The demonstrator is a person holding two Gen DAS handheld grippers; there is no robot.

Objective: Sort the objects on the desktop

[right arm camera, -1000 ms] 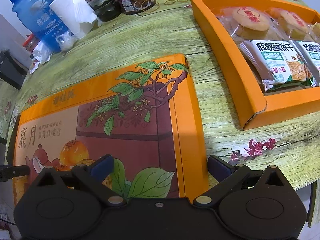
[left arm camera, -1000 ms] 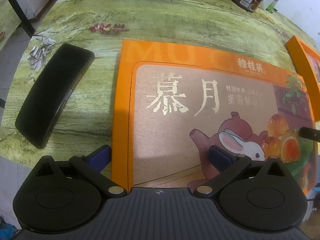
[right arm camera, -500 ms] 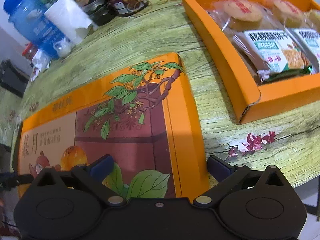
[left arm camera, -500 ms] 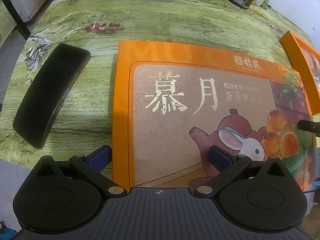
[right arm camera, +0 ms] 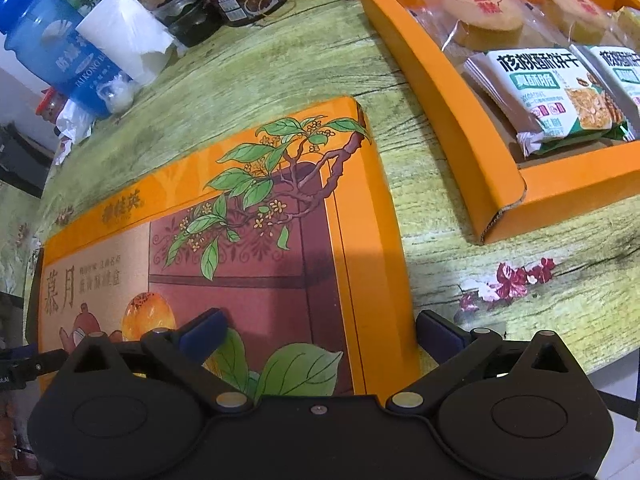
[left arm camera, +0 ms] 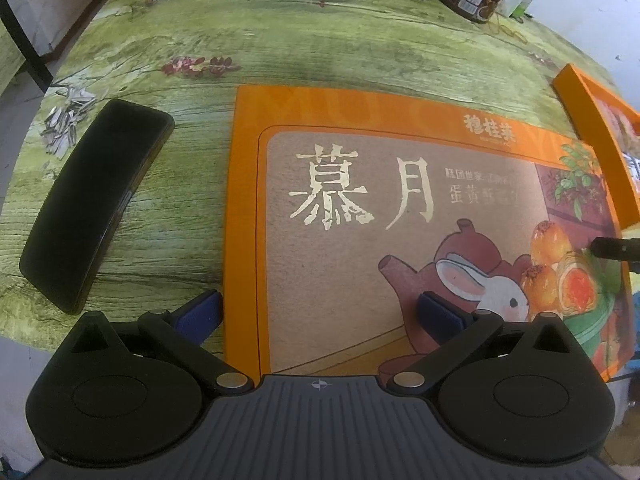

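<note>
1. Left wrist view: our left gripper (left arm camera: 319, 312) is spread wide, empty, straddling the box lid's (left arm camera: 360, 208) left edge; the lid lies flat on the table (left arm camera: 280, 52).
2. Our right gripper (right arm camera: 320, 332) is likewise wide and empty at the lid's right edge; the filled tray (right arm camera: 472, 148) sits near.
3. We judge this as lid pickup; next, pinch both edges together.

Right gripper (right arm camera: 318, 330) open, straddling orange lid (right arm camera: 248, 248) right edge; snack-filled tray (right arm camera: 460, 120) beside.

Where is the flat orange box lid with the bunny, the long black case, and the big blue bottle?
flat orange box lid (left arm camera: 344, 256), left wrist view, tan middle.
long black case (left arm camera: 96, 200), left wrist view, top face.
big blue bottle (right arm camera: 60, 56), right wrist view, label.
</note>
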